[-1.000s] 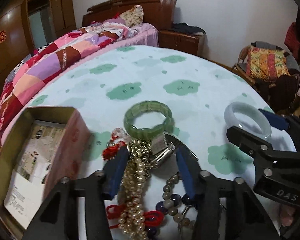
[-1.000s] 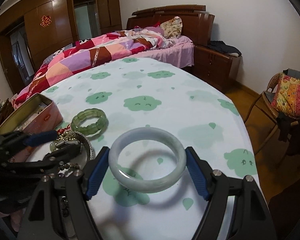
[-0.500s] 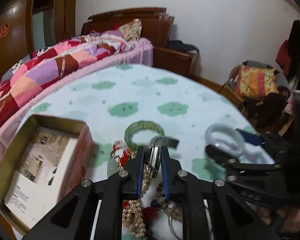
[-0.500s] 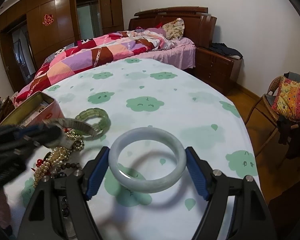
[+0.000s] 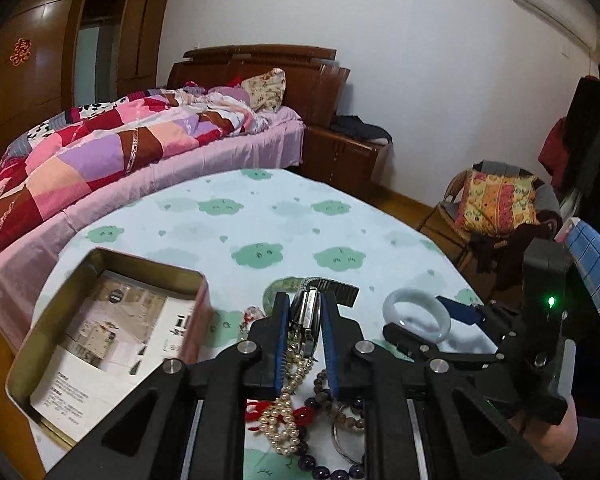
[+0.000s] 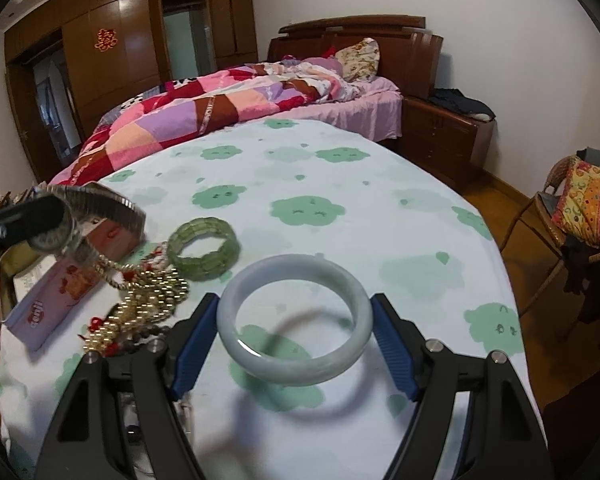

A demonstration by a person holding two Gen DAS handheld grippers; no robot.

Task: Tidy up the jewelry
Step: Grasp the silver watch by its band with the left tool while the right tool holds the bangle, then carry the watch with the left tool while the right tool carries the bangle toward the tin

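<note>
At the far left sat the rectangular metal tin, lid off, printed paper inside. Your left gripper had its jaws clamped on a steel wristwatch with a ribbed band, lifted above the tangle of pearl strands. On the table lay a chunky green bead bracelet. Your right gripper had its jaws spread wide around a smooth pale jade bangle, held clear of the cloud-print cloth.

Both my wrist cameras sit low and close over the table, facing the bed; both show the bangle.
</note>
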